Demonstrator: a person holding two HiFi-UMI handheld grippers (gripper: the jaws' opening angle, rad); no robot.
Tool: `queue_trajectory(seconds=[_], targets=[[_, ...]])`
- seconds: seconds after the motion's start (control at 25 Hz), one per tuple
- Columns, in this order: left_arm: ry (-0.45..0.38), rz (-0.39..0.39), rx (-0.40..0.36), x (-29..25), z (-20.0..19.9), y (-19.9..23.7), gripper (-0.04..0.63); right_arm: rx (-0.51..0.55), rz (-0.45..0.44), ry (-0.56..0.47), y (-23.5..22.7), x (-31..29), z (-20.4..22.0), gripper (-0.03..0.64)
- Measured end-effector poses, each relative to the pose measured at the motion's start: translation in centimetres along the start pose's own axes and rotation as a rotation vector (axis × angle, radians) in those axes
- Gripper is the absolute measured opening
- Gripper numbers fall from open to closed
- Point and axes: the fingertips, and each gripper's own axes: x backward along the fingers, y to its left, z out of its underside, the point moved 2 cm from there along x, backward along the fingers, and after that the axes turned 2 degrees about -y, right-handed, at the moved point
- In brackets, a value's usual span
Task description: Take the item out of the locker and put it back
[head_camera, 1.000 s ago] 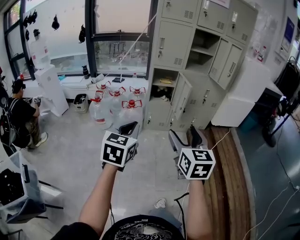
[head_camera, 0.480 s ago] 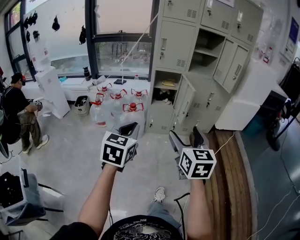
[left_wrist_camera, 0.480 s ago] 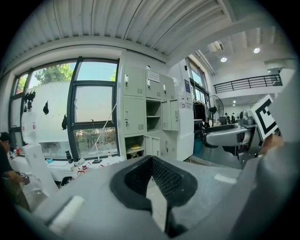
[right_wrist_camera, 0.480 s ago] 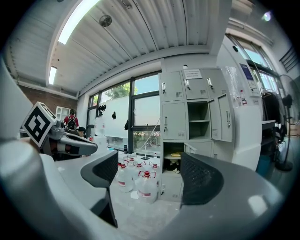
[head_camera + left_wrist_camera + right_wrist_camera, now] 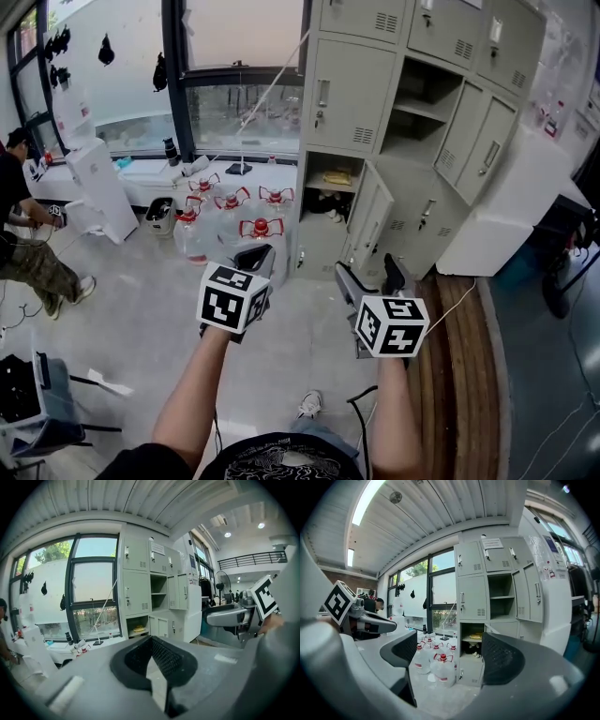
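Observation:
The grey locker bank (image 5: 394, 122) stands ahead and to the right, with several doors ajar. One low compartment (image 5: 327, 187) is open; a yellow item (image 5: 336, 178) lies on its shelf, with dark and white things (image 5: 327, 201) below it. Both grippers hang in the air well short of the lockers. My left gripper (image 5: 257, 253) is shut with nothing in it; its pads meet at the tip (image 5: 151, 641). My right gripper (image 5: 367, 272) is open and empty, and past its jaws (image 5: 450, 653) I see the open compartment (image 5: 474, 641) and the yellow item (image 5: 476, 635).
Several large water bottles (image 5: 261, 234) with red caps stand on the floor left of the lockers. A person (image 5: 21, 239) is at the far left beside a white unit (image 5: 94, 187). A wooden strip (image 5: 459, 375) runs along the right, and a white cabinet (image 5: 492, 211) stands beside the lockers.
The view has come a little nearer to the lockers. The person at the left has stood up and shifted further left. Both grippers keep their pose.

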Motion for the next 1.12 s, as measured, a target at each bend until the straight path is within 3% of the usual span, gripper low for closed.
queue_trajectory(seconds=[0.56,1.12], targets=[[0.011,-0.065,0.017,-11.9,-4.0,2.4,0.0,-0.004,-0.038,0.003,-9.2,-10.4,-3.0,0.425],[0.05,-0.1,0.019,-17.3,-4.4,2.4,0.0,-0.017,-0.074,0.021,-13.2,-14.5,-2.5,0.414]])
